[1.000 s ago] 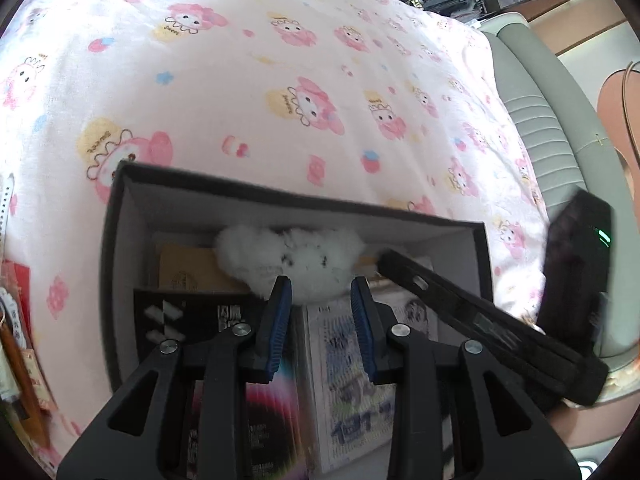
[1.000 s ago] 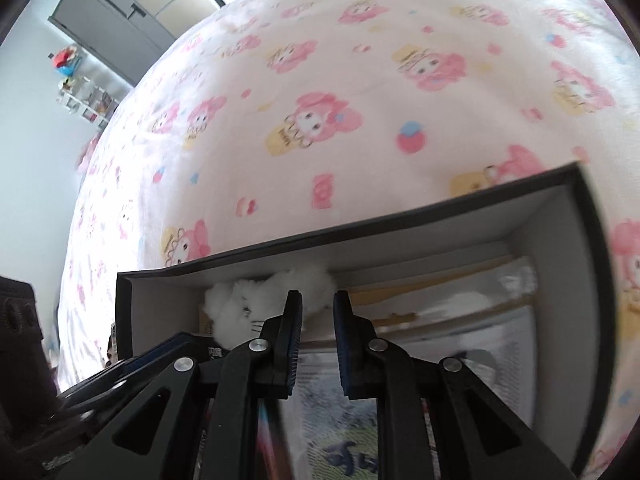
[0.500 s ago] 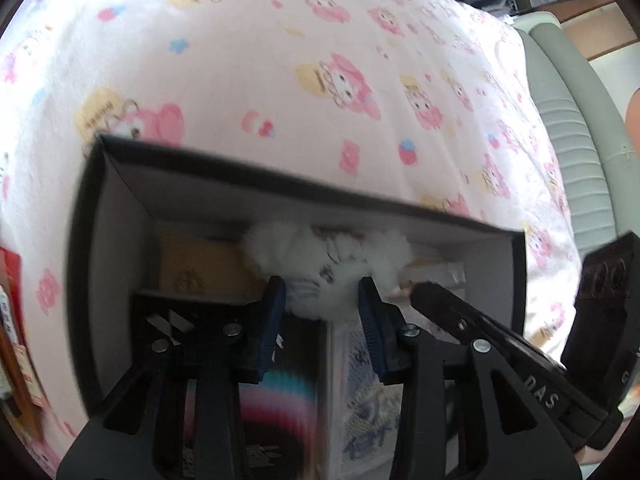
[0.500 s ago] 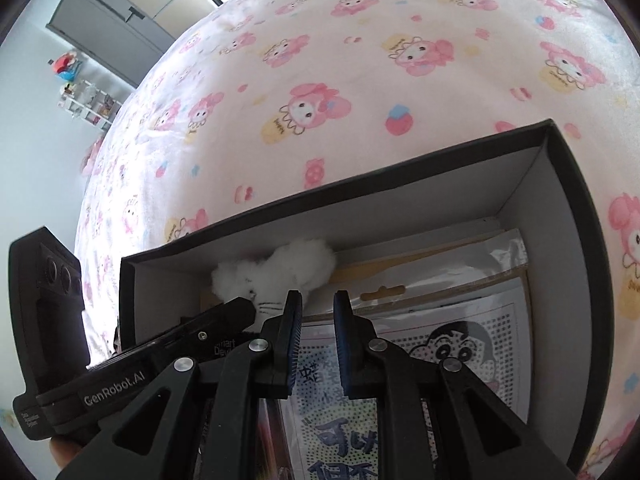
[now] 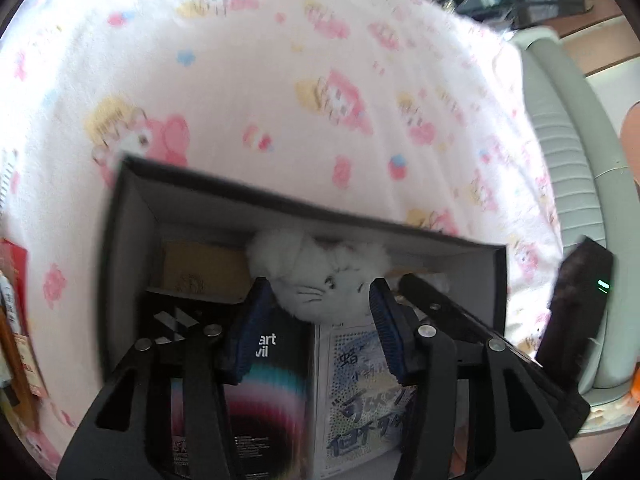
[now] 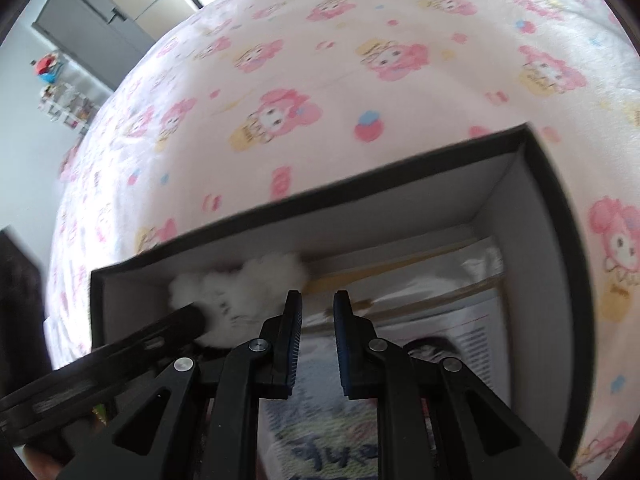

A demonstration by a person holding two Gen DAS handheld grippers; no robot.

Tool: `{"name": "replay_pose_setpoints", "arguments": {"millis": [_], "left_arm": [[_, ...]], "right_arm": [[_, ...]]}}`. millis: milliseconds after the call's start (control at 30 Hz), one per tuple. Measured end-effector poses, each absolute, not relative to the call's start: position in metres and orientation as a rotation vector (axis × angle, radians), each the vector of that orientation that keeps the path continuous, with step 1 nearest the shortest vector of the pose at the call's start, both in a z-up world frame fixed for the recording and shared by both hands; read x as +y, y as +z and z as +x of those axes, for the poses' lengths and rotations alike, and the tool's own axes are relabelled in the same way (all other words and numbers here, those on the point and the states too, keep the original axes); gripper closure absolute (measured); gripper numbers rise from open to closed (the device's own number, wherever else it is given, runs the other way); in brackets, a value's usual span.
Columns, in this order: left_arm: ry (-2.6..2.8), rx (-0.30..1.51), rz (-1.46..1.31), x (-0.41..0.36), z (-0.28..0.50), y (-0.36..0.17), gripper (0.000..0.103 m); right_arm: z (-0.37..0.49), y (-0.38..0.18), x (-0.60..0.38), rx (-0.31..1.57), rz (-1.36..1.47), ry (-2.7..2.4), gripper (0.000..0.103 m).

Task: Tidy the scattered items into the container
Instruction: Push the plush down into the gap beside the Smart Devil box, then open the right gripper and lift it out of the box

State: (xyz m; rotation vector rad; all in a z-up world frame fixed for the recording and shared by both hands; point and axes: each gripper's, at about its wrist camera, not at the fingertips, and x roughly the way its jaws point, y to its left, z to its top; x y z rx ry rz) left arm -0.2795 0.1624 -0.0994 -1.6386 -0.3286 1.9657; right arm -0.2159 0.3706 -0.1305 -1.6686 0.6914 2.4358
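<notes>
The left gripper (image 5: pixel 320 320) stands wide apart over the black box (image 5: pixel 132 216); the white plush (image 5: pixel 320 276) lies free against the 12 o'clock wall. The right gripper (image 6: pixel 317 340), narrowly parted, holds nothing, with open room toward 3 o'clock.

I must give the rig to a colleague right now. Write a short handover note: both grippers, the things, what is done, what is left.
Left gripper: open, over the box, its fingers either side of the white plush toy; contact not clear.
Right gripper: jaws a little apart, holding nothing, also over the box.
Things: plush toy at the far wall of the box; black booklet and comic sheet lie flat inside.
Done: these three are in the box.
Left: some items lie on the blanket at the left edge.
</notes>
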Motion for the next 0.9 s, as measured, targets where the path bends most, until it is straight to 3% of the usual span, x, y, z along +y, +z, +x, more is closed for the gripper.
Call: {"name": "replay_pose_setpoints", "arguments": {"millis": [100, 500, 667, 900], "left_arm": [[2.010, -0.320, -1.590, 0.158, -0.278, -0.087, 0.060], [2.011, -0.331, -1.545, 0.149, -0.285, -0.077, 0.061], [1.953, -0.334, -1.536, 0.155, -0.281, -0.082, 0.061], [1.856, -0.294, -1.618, 0.183, -0.276, -0.109, 0.064]], "right_arm": [[-0.229, -0.138, 0.363, 0.697, -1.742, 2.454, 0.090], [-0.251, -0.144, 0.314, 0.669, -1.869, 2.579, 0.090], [-0.232, -0.132, 0.338, 0.778, -1.762, 2.534, 0.090], [-0.196, -0.107, 0.367, 0.768, -1.593, 2.534, 0.090]]}}
